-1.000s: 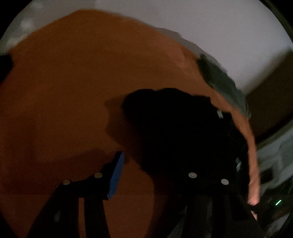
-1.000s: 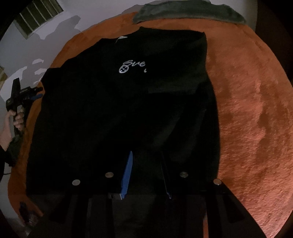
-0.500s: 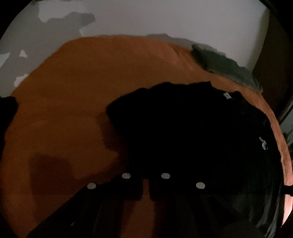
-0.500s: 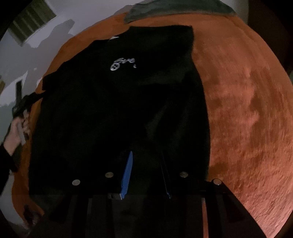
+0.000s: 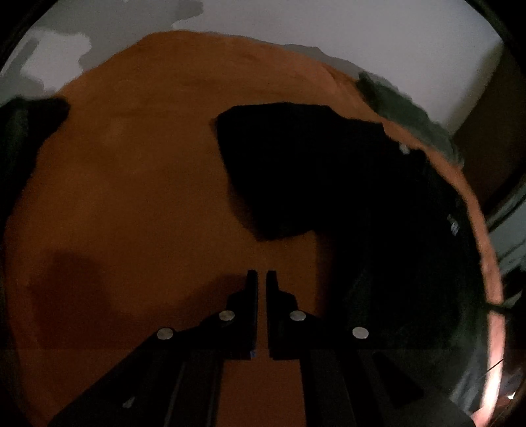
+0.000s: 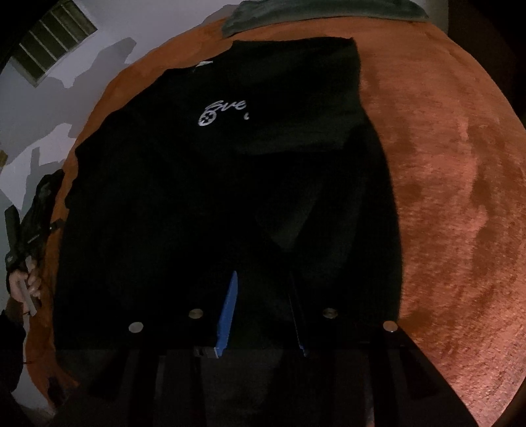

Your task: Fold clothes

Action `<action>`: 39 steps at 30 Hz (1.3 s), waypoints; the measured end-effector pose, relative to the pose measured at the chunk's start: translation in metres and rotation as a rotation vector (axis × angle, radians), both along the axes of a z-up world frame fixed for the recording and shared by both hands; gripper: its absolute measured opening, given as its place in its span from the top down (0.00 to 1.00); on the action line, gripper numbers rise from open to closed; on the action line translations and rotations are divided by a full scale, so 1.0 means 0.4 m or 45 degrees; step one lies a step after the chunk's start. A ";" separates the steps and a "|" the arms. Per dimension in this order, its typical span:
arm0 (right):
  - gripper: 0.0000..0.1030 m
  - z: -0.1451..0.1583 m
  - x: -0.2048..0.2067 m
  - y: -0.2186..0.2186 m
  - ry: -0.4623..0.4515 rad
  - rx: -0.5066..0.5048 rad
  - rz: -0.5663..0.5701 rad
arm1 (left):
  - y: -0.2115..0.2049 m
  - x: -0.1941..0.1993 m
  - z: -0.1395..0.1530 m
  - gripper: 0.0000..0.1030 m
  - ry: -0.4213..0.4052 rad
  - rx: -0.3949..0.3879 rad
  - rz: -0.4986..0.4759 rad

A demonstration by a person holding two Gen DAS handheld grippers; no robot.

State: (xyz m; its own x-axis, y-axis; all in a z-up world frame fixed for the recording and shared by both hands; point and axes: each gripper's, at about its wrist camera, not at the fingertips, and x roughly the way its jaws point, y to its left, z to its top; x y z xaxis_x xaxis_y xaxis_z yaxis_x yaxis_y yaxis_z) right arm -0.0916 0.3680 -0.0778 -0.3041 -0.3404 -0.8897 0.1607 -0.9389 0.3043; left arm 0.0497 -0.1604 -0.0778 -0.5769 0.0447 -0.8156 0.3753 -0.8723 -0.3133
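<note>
A black T-shirt (image 6: 213, 197) with a white chest logo (image 6: 220, 111) lies flat on an orange blanket (image 6: 460, 197), its right side and sleeve folded in over the body. My right gripper (image 6: 263, 279) is open, hovering over the shirt's near hem, empty. In the left wrist view the shirt's left sleeve (image 5: 289, 164) spreads out on the blanket (image 5: 131, 197). My left gripper (image 5: 261, 274) is shut and empty, over bare blanket just short of the sleeve. The left gripper also shows at the left edge of the right wrist view (image 6: 33, 213), held by a hand.
A grey-green cloth (image 6: 322, 13) lies at the far edge of the blanket, also seen in the left wrist view (image 5: 404, 111). A dark garment (image 5: 29, 131) lies at the blanket's left edge. A white wall with a vent (image 6: 52, 39) is behind.
My left gripper closed from open and drew back off the shirt's sleeve onto bare blanket. The right gripper stayed open over the hem, shifting only slightly.
</note>
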 end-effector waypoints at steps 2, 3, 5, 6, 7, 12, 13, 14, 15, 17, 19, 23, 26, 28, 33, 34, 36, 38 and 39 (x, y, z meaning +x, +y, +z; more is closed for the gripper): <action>0.70 -0.004 -0.003 -0.003 -0.005 -0.001 0.005 | -0.031 -0.026 -0.006 0.71 0.007 0.131 0.050; 0.70 -0.005 -0.003 -0.003 -0.008 -0.001 0.005 | -0.045 -0.043 -0.009 0.63 0.018 0.177 0.080; 0.70 -0.008 -0.002 -0.001 -0.013 0.000 0.004 | -0.073 -0.076 -0.011 0.60 0.051 0.266 0.138; 0.70 -0.008 0.000 0.001 -0.015 0.000 0.004 | -0.087 -0.092 -0.010 0.57 0.080 0.303 0.164; 0.70 -0.006 0.002 0.004 -0.014 0.002 0.003 | -0.101 -0.108 -0.009 0.50 0.110 0.341 0.190; 0.70 0.003 0.013 0.026 -0.024 -0.004 -0.020 | -0.195 -0.183 -0.052 0.38 0.139 0.493 0.538; 0.70 -0.001 0.011 0.031 -0.037 -0.020 -0.033 | -0.211 -0.201 -0.063 0.38 0.138 0.500 0.611; 0.70 -0.003 0.012 0.039 -0.049 -0.034 -0.050 | -0.224 -0.219 -0.070 0.38 0.136 0.491 0.669; 0.70 -0.003 0.016 0.048 -0.061 -0.048 -0.069 | -0.233 -0.237 -0.073 0.39 0.148 0.463 0.711; 0.70 0.002 0.020 0.052 -0.056 -0.042 -0.088 | -0.230 -0.267 -0.063 0.93 0.218 0.449 0.675; 0.70 0.012 0.028 0.063 -0.042 -0.039 -0.094 | -0.188 -0.304 -0.018 1.00 0.233 0.344 0.556; 0.70 0.023 0.043 0.078 -0.013 -0.008 -0.093 | -0.021 -0.368 0.109 1.00 0.270 0.125 0.264; 0.70 0.022 0.039 0.096 -0.020 -0.005 -0.118 | 0.082 -0.396 0.184 1.00 0.270 0.020 0.097; 0.70 0.022 0.040 0.102 -0.030 -0.015 -0.142 | 0.088 -0.400 0.206 0.92 0.269 -0.085 0.041; 0.70 0.034 0.065 0.091 -0.015 -0.022 -0.092 | -0.081 -0.384 0.100 0.23 0.065 0.123 0.266; 0.70 0.033 0.066 0.087 -0.014 -0.015 -0.080 | -0.121 -0.356 0.064 0.23 0.051 0.231 0.333; 0.70 0.029 0.066 0.082 -0.014 0.000 -0.062 | -0.184 -0.305 -0.002 0.23 0.058 0.404 0.458; 0.70 0.024 0.065 0.084 -0.029 -0.011 -0.066 | -0.214 -0.276 -0.046 0.23 0.119 0.527 0.522; 0.70 0.021 0.065 0.086 -0.037 -0.019 -0.070 | -0.224 -0.268 -0.061 0.24 0.142 0.563 0.539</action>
